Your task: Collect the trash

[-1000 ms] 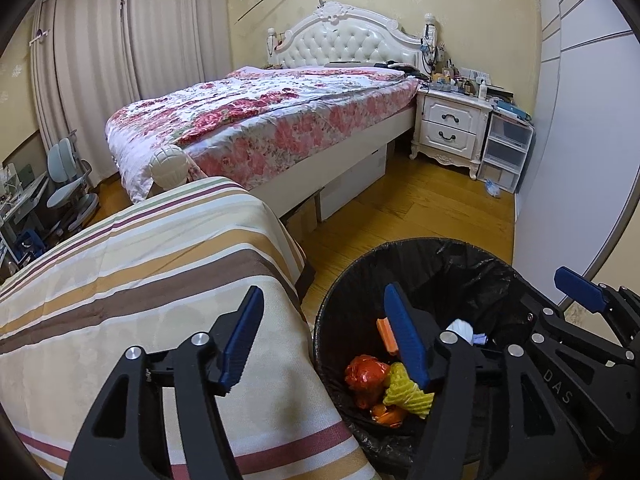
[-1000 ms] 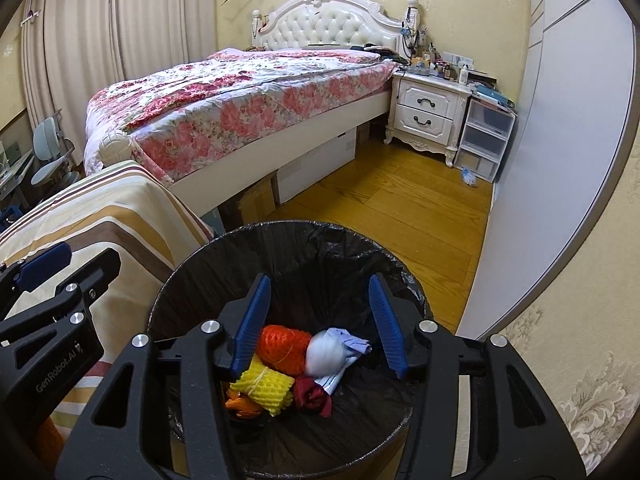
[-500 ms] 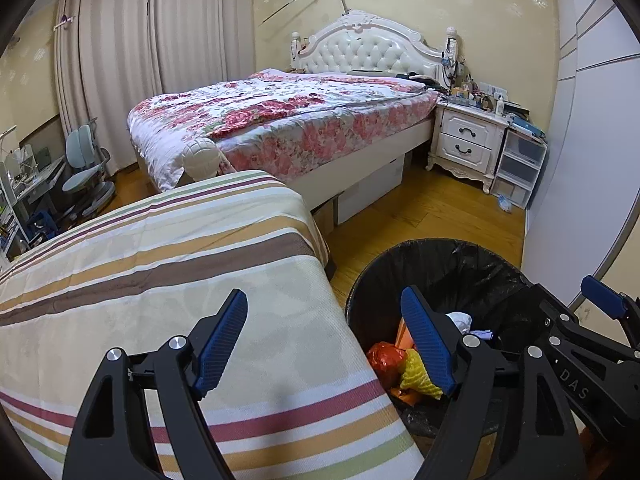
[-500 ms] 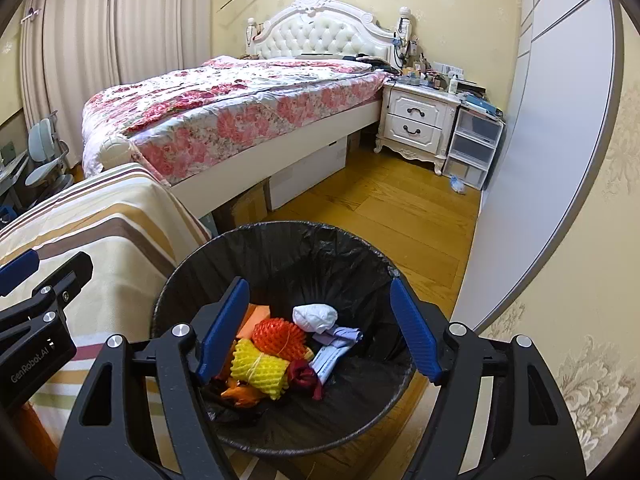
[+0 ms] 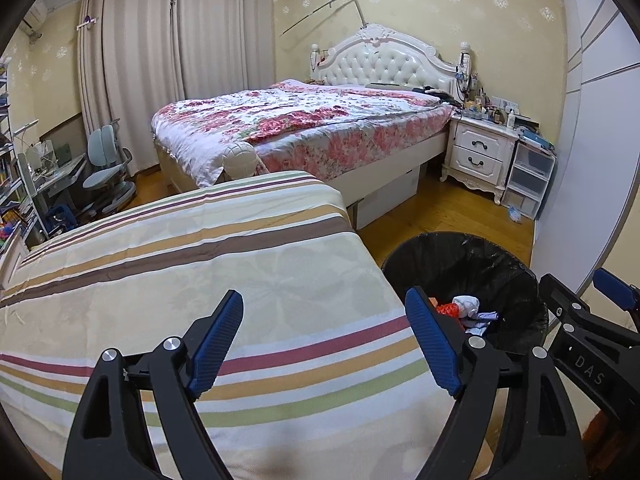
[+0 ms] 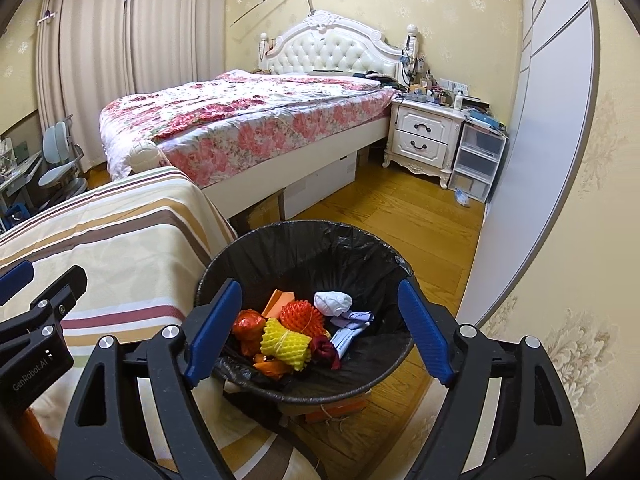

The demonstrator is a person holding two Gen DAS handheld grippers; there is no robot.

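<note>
Yellow wallpaper is backing a bedroom where a bed (image 6: 256, 124) with a floral quilt is sitting against a white tufted headboard, and a white nightstand (image 6: 424, 140) is standing beside it with clear plastic drawers (image 6: 476, 168) next to that. Curtains (image 5: 160, 72) are hanging along the left wall, and a pale desk chair (image 5: 106, 168) is sitting below them. Nearer the cameras, a striped cloth (image 5: 200, 280) is covering a raised surface, and a bin (image 6: 320, 240) lined with a black bag is standing on the wood floor just beside its edge. Trash is lying inside the bin: a yellow foam net (image 6: 284, 342), an orange foam net (image 6: 300, 316), a crumpled orange wrapper (image 6: 248, 322), a flat orange piece (image 6: 278, 300), a white wad (image 6: 332, 302), pale paper scraps (image 6: 352, 322) and a dark red scrap (image 6: 324, 348), all touching in one heap. The left gripper (image 5: 326, 340) is hanging over the striped cloth with its blue-padded jaws spread wide and nothing between them, its right finger overlapping the bin's near rim in view. The right gripper (image 6: 316, 332) is hovering above the bin, its jaws likewise spread wide and gripping nothing, with the heap showing between the pads. Each gripper is showing at the edge of the other's view.
</note>
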